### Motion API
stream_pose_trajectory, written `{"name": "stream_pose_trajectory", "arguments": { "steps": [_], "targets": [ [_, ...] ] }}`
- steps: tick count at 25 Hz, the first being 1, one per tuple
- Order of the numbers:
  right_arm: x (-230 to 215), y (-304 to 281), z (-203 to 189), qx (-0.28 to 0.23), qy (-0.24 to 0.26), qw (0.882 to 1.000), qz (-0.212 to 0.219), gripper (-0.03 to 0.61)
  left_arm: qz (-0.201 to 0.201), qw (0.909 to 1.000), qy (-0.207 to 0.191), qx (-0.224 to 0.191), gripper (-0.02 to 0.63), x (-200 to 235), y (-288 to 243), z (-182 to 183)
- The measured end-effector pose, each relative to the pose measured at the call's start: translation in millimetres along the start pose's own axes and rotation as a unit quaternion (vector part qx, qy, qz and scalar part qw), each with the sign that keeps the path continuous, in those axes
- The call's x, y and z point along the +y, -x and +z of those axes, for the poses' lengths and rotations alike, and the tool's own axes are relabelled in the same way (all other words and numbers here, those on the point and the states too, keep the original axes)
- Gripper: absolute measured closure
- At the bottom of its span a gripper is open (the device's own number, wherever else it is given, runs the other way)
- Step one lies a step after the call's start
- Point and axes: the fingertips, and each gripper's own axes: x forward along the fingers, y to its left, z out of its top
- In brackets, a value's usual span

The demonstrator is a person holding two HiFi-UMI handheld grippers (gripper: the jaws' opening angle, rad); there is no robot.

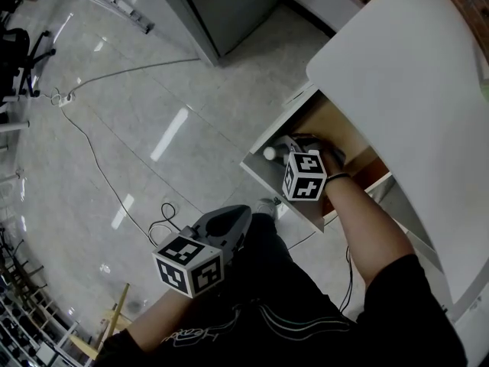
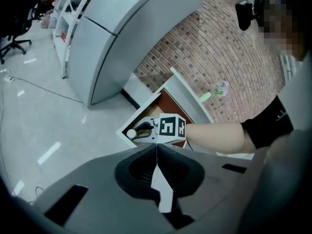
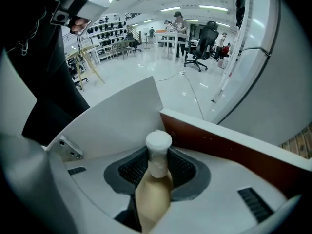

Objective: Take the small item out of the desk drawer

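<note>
Your right claw (image 3: 157,168) pinching small bottle (image 3: 155,189) at neck, inside open drawer (image 3: 219,141). Bottle likely light, rigid, smooth. White cap (image 3: 159,141) may slip, so take tan body lower. Your left claw (image 2: 157,165) pressed together, empty.

No words or numbers can be read. The upper marker cube (image 1: 306,176) and the lower marker cube (image 1: 189,264) carry only black-and-white square patterns. A pale print (image 1: 187,332) on the black garment (image 1: 290,289) is too blurred to read.
</note>
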Motion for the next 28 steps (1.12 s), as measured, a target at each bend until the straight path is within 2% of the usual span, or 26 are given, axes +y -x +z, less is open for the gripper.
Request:
{"name": "stream_pose_trajectory", "arguments": {
  "steps": [3,6,10,13,17,19,22,28],
  "targets": [
    [6,11,-1,-0.003,-0.039,0.999,-0.010,0.446,-0.006,1.0000,-0.003,0.006,0.592,-5,1,-3],
    [6,39,9,-0.027,-0.094,0.995,-0.036,0.446,-0.014,0.9997,-0.018,0.004,0.592,-16,13,4],
    [0,95,37,-0.092,-0.178,0.977,-0.075,0.446,-0.020,0.9987,-0.048,0.006,0.592,-32,38,12],
    [2,143,56,-0.139,-0.224,0.959,-0.105,0.446,-0.023,0.9966,-0.079,0.005,0.592,-48,56,15],
    [22,208,85,-0.183,-0.262,0.936,-0.145,0.446,-0.032,0.9936,-0.108,-0.008,0.592,-75,88,22],
    [34,241,103,-0.213,-0.288,0.919,-0.163,0.446,-0.037,0.9914,-0.124,-0.020,0.592,-89,107,26],
    [55,293,129,-0.266,-0.327,0.887,-0.187,0.446,-0.048,0.9877,-0.144,-0.037,0.592,-111,135,28],
    [108,379,174,-0.307,-0.329,0.855,-0.258,0.446,-0.062,0.9742,-0.206,-0.067,0.592,-148,202,26]
  ]
}}
